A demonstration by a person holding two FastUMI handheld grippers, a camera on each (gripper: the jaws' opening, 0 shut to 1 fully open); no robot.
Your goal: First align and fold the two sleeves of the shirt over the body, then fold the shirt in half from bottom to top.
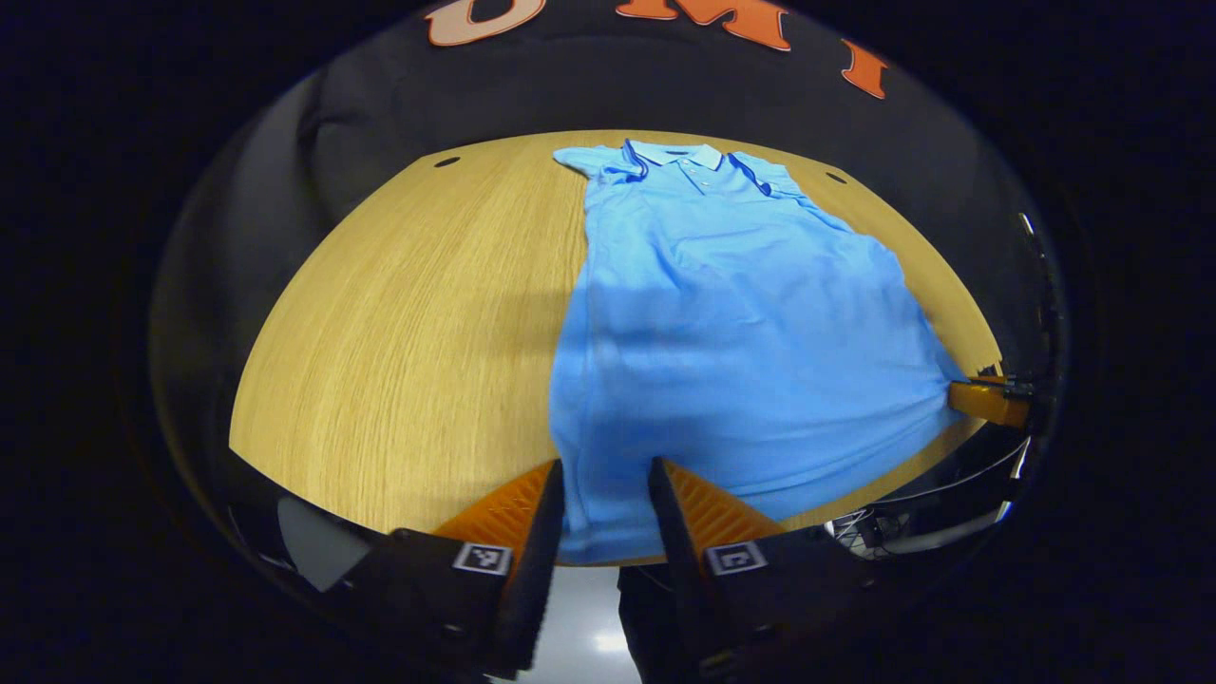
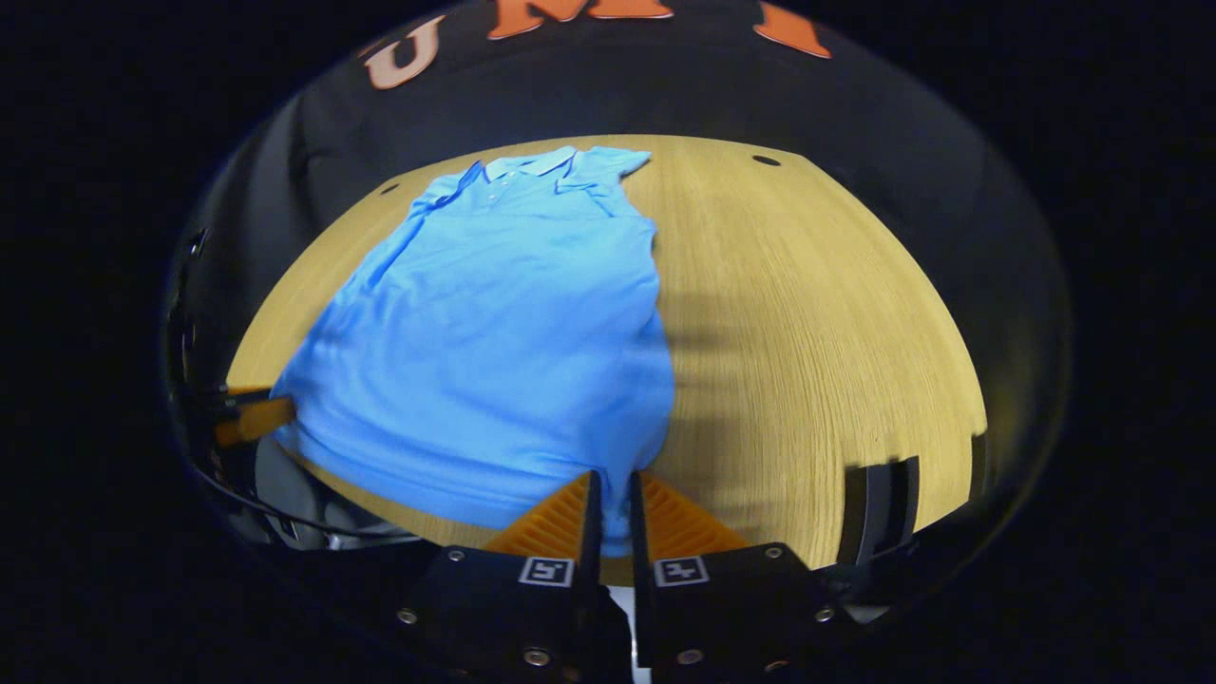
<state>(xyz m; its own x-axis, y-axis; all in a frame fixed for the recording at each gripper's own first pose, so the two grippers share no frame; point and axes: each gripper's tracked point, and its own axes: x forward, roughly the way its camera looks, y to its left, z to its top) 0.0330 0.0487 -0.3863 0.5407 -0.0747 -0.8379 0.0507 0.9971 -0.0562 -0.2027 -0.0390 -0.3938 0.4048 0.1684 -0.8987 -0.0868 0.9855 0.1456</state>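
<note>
The soft, limp shirt [image 1: 731, 313] looks best held at its hem corners, where right tongs [image 2: 609, 508] clamp it and left tongs [image 1: 605, 494] straddle the hem at 6 o'clock, apart.

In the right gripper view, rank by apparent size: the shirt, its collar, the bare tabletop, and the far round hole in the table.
1. Shirt and bare tabletop: similar spread, too close to rank under fisheye.
2. Collar.
3. Round hole, smallest, though farthest from the camera.

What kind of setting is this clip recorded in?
Likely a staged recording booth, not a home: a bare wooden table against a black cloth wall, with one blue polo shirt laid flat on it.
</note>
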